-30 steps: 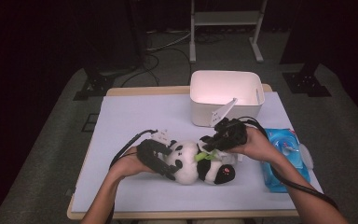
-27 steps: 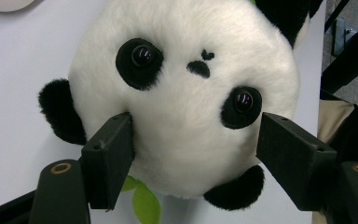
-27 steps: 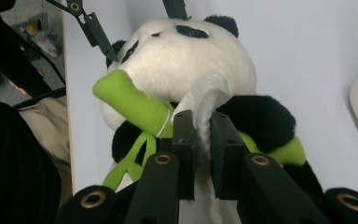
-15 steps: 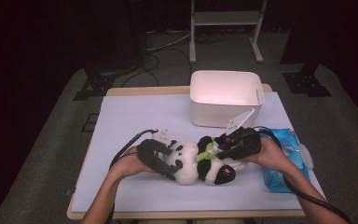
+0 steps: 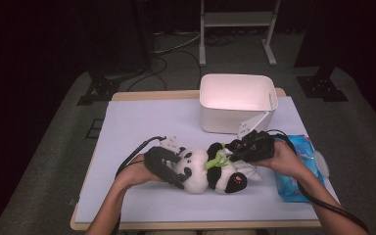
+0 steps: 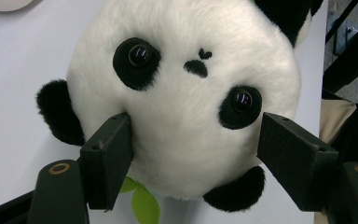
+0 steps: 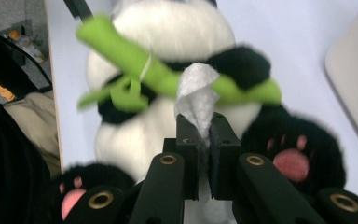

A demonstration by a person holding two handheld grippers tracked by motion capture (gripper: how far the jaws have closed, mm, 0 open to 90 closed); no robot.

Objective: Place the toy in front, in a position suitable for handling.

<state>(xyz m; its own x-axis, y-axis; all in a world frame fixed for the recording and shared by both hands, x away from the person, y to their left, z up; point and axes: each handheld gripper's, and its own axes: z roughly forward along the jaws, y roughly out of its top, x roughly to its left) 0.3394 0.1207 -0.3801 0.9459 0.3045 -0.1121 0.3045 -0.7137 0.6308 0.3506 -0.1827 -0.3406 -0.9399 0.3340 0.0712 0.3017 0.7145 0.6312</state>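
Two grippers work one toy panda (image 5: 208,171), which lies on its back near the middle of the desk (image 5: 142,122), head toward 9 o'clock and feet toward 3 o'clock in the high view. Left gripper (image 6: 193,154) holds the head: jaws fairly wide, one pad pressed into the fur by each cheek, steadying it. Right gripper (image 7: 208,135) sits over the belly; its jaws have just been closing and now stand nearly shut on a white wipe (image 7: 196,95), the crumpled end sticking out past the tips.

Green bamboo sprig (image 7: 168,77) lies across the chest, just beyond the wipe. White bin (image 5: 237,100) stands at 12 o'clock from the panda, well apart; blue wipes pack (image 5: 293,169) lies at 3 o'clock, under the right hand (image 5: 284,156).

Judged step: wiping the panda's front.

To do it well:
- keep the head pinned so the body does not slide under the strokes
- stroke with the free end of the wipe, not the hard jaw tips
- work in short passes along the fur, clear of the sprig, which could snag
- keep the pinch tight; the wipe could slip out.
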